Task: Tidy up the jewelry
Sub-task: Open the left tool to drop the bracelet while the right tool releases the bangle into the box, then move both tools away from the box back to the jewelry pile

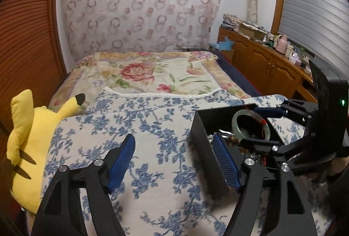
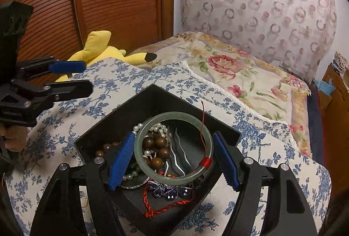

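Right hand-held gripper (image 2: pixel 172 157) hangs low in the centre of its own view, jaws spread, blue pads either side of the green bangle (image 2: pixel 173 146) but not pressing on it. That bangle lies on top of a tangle in the black box (image 2: pixel 113 124): wooden beads (image 2: pixel 158 148), pearls (image 2: pixel 152 128), silver hairpins (image 2: pixel 174 148), a purple crystal piece (image 2: pixel 168 190) and a red cord (image 2: pixel 165 203). A red thread wound on the bangle trails upward, so a lift would likely drag beads or pearls out with it. Smooth and round, the bangle could also slip from the pads. Left hand-held gripper (image 1: pixel 174 161) is likewise spread and empty, its right pad near the box wall; with the box sitting on soft bedding (image 2: pixel 250 127), a nudge could tip it.
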Demonstrator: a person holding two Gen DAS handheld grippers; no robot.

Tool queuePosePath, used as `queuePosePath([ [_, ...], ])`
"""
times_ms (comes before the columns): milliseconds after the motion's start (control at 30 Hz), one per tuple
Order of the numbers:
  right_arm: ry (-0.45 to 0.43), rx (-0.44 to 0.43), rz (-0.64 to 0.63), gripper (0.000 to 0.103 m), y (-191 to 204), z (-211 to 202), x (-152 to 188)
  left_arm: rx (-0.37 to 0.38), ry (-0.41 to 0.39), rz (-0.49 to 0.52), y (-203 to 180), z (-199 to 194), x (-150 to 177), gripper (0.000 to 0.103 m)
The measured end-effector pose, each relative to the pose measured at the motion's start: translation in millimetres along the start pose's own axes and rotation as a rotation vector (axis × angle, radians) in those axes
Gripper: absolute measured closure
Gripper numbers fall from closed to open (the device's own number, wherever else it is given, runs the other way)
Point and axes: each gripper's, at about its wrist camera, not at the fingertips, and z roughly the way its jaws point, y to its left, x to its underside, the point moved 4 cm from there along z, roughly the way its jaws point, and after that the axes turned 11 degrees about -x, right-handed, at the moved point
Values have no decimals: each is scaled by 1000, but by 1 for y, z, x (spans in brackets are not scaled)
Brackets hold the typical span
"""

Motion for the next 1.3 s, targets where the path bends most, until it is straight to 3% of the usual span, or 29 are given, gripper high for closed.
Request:
queuePosePath([
  [300, 2, 32, 9, 27, -3, 0, 0, -14, 14, -20, 10, -15, 19, 26],
  [567, -54, 66, 38, 27, 10, -40, 12, -11, 19, -28, 7, -39, 41, 25],
  [833, -93, 91, 61, 27, 42, -89, 56, 16, 18, 4, -14, -67, 70, 20],
  [1167, -94, 98, 111, 27, 70, -115, 120, 41, 20, 41, -39, -93, 104, 17],
  [1300, -69, 77, 131, 41, 82, -112, 142, 51, 28, 38, -45, -98, 115, 16],
])
